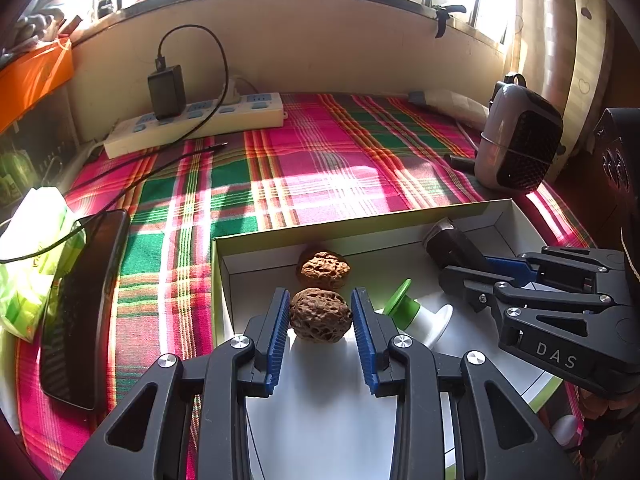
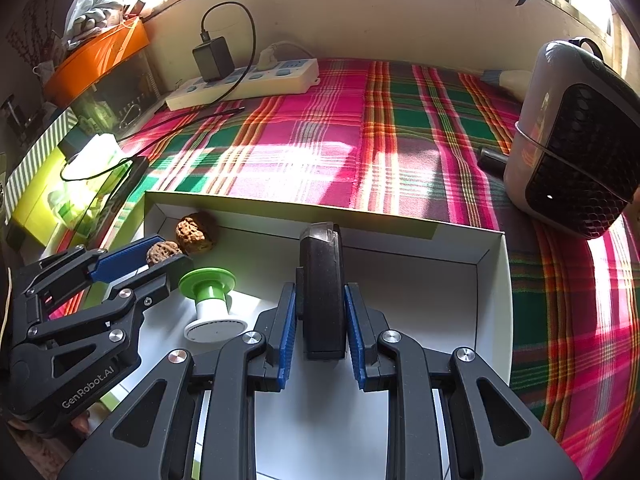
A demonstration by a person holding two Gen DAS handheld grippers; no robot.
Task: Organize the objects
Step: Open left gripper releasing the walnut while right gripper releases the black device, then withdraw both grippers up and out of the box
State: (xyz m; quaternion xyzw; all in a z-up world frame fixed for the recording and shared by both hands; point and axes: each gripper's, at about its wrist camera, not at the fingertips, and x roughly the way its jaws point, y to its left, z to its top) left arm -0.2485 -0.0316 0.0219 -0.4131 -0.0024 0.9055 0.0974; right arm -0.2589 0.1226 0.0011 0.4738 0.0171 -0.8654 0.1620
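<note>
I note both tools pinching over the box (image 2: 492, 280): left tool (image 1: 320, 316) on a walnut (image 1: 320, 315), right tool (image 2: 321, 312) on a dark case (image 2: 322, 292) lying lengthwise along its fingers.

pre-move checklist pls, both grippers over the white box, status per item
1. Left gripper on the near walnut: ok, blue pads at both its sides.
2. Right gripper on the black device: ok, pads pressed on both flanks.
3. Far walnut apart from the held one: ok, it sits by the back wall of the box.
4. Green-capped spool out of both grips: ok, it lies between the grippers.
5. Held items lifted off the box floor: cannot tell.
6. Grippers apart from each other: ok.
</note>
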